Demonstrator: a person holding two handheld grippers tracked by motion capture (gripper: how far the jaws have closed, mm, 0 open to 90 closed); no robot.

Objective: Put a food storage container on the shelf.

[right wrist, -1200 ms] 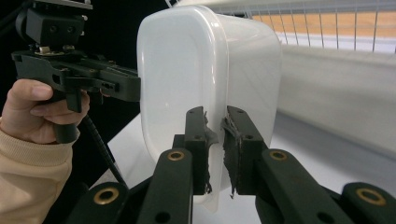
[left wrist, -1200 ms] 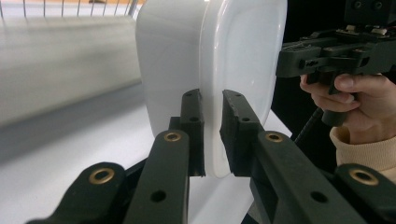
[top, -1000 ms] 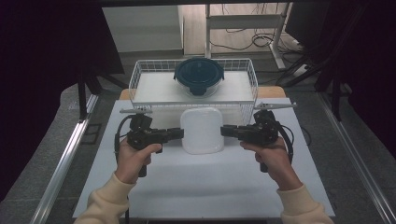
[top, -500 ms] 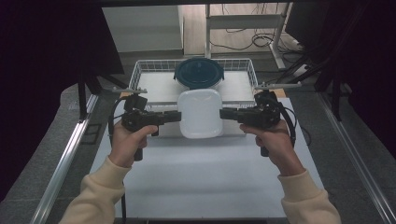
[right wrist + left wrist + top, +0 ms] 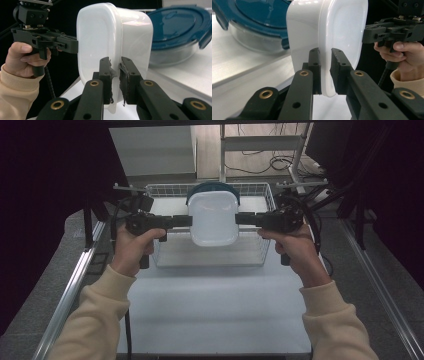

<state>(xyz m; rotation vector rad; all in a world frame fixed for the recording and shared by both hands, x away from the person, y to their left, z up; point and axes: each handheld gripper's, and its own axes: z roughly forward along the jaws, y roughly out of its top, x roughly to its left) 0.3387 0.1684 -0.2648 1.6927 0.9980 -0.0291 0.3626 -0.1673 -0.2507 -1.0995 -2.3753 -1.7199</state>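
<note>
A white plastic tub [image 5: 213, 217] hangs in the air between my two grippers, over the wire basket [image 5: 210, 256]. My left gripper [image 5: 187, 221] is shut on the tub's left rim, and its pads [image 5: 314, 65] pinch the thin edge of the tub [image 5: 342, 30]. My right gripper [image 5: 240, 218] is shut on the opposite rim, with the tub's wall [image 5: 100, 32] squeezed between its pads [image 5: 126, 72]. A glass container with a dark blue lid [image 5: 212, 186] sits in the basket behind the tub, mostly hidden by it.
The white tabletop [image 5: 210, 305] stretches from the basket to the near edge. Metal rails [image 5: 70, 295] run along both sides. A metal shelf frame [image 5: 260, 140] and floor cables [image 5: 280, 165] lie beyond the basket.
Both grippers have risen with the white tub and carried it away from me, from above the tabletop to over the basket. It now covers most of the blue-lidded container.
</note>
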